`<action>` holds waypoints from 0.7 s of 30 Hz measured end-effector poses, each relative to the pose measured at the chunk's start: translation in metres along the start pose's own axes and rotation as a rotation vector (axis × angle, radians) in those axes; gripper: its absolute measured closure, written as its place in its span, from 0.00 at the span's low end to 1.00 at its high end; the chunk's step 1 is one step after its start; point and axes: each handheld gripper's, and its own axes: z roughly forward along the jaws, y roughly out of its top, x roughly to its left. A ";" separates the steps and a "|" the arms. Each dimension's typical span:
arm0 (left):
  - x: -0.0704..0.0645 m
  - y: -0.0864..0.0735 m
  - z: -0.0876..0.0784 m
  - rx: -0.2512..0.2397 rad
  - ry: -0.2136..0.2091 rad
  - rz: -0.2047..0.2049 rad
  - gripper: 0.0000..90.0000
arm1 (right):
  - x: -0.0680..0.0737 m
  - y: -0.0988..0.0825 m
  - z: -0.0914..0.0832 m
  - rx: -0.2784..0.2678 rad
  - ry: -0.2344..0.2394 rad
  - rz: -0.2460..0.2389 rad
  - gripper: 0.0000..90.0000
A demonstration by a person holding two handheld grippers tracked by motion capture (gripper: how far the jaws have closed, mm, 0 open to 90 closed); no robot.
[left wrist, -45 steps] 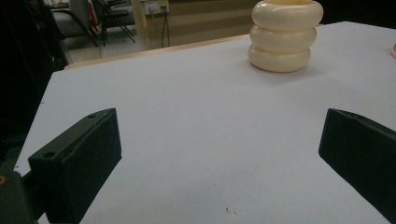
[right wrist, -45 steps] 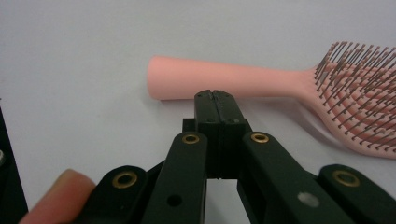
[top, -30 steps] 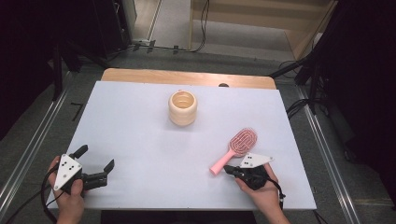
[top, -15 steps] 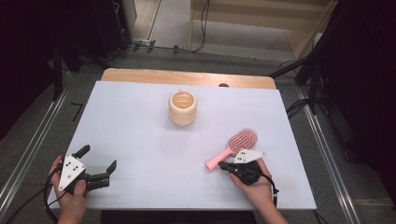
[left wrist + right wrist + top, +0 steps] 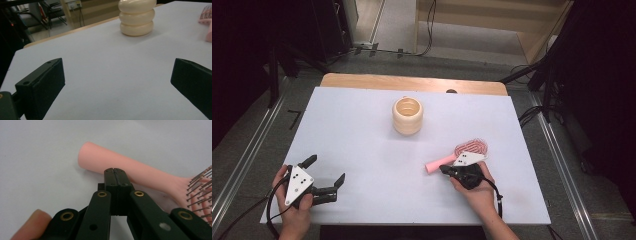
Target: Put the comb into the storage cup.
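R tongs [image 5: 115,171] are pressed together w/ nothing between them, tips right at the handle of the pink hairbrush [image 5: 457,159], touching or just short of it; can't tell which. The brush lies flat on the white table [image 5: 362,130], right-front area, bristles up, handle pointing toward the table's middle, head away to the right. In the high view the R tongs [image 5: 447,170] sit just beside the handle end. Looks like a nudge w/ closed tips rather than a grab, so my guess is the brush is being pushed or lined up; it isn't lifted or gripped yet.

L tongs [image 5: 326,173] stand wide apart, empty, resting at the left-front of the table. The cream ribbed cup [image 5: 407,115] stands upright near the table's middle-back, well apart from the brush, untouched. If the brush is meant for the cup, nearly all of that is left: grasp, carry, drop in.
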 end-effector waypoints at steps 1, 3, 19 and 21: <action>-0.001 0.002 0.001 0.001 -0.013 0.000 0.00 | 0.000 0.000 0.000 0.000 0.000 0.000 0.98; -0.004 0.005 0.002 0.004 -0.039 -0.004 0.00 | -0.001 0.000 0.001 -0.004 -0.006 0.002 0.98; -0.029 0.040 0.012 0.013 -0.203 -0.008 0.00 | -0.016 -0.022 -0.063 -0.277 -0.031 0.079 0.00; -0.032 0.049 0.017 0.013 -0.221 -0.005 0.00 | -0.019 -0.024 -0.071 -0.291 -0.058 0.084 0.00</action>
